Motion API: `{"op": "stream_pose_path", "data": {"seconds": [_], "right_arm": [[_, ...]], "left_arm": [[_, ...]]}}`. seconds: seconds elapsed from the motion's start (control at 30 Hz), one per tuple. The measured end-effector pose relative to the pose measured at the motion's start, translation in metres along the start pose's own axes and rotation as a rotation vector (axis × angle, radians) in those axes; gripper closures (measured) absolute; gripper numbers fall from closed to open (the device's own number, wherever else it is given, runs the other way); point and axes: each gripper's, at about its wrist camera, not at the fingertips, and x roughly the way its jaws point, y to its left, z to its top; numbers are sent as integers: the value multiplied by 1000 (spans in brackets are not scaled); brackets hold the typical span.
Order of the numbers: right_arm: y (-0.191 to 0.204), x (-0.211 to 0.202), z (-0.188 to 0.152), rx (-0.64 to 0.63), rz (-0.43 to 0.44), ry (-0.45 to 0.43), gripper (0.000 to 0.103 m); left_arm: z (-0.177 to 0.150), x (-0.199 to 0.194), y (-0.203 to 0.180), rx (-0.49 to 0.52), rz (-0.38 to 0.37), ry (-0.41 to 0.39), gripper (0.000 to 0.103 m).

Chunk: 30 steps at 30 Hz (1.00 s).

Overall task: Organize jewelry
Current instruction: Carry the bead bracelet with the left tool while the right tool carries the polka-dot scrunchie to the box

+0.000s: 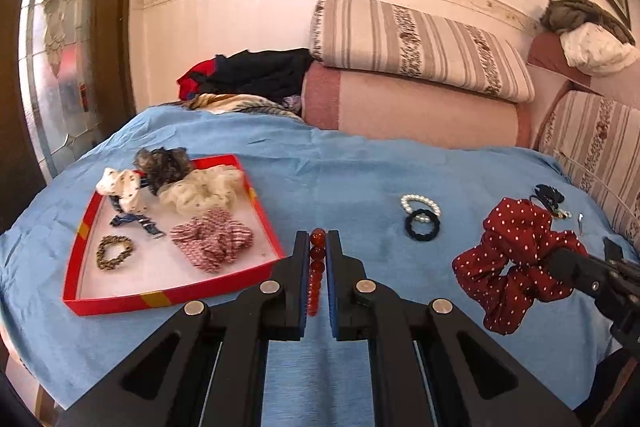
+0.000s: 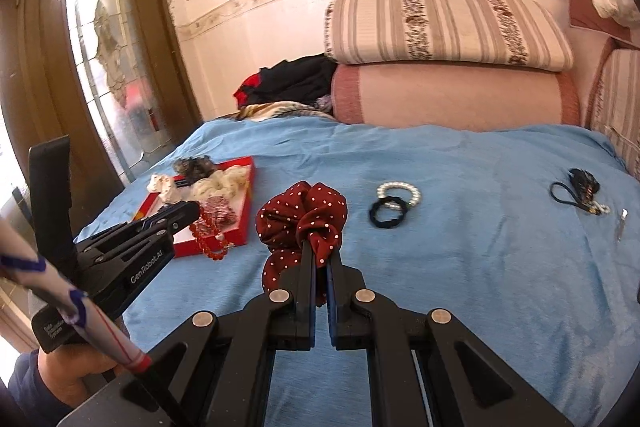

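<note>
My left gripper (image 1: 318, 247) pinches one red bead bracelet (image 1: 316, 267), right gripper (image 2: 320, 259) one dotted scrunchie (image 2: 304, 215). Five pieces in the red box (image 1: 168, 297); only the right view shows beads dangling.

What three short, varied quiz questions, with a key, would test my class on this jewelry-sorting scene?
1. True or false: the left gripper is empty.
2. What does the right gripper hold? A) pearl bracelet B) red scrunchie C) black hair tie
3. Fill in: the striped scrunchie lies in the red ____.

Key: 1 false, it grips red beads; 2 B; 3 tray.
</note>
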Motion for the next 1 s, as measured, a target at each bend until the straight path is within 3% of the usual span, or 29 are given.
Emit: {"op": "stream_pose_path", "data": {"seconds": [0.4,0.7,1.0], "right_arm": [[49,30,16,-73,74,23,98],[89,69,38,-95,147,47,98],[133,112,51,-101,220,89,98]], "left_arm": [[8,5,68,-131,72,-7,96],[21,16,135,-187,235,-37,96],[15,37,181,-241,303,7,96]]}}
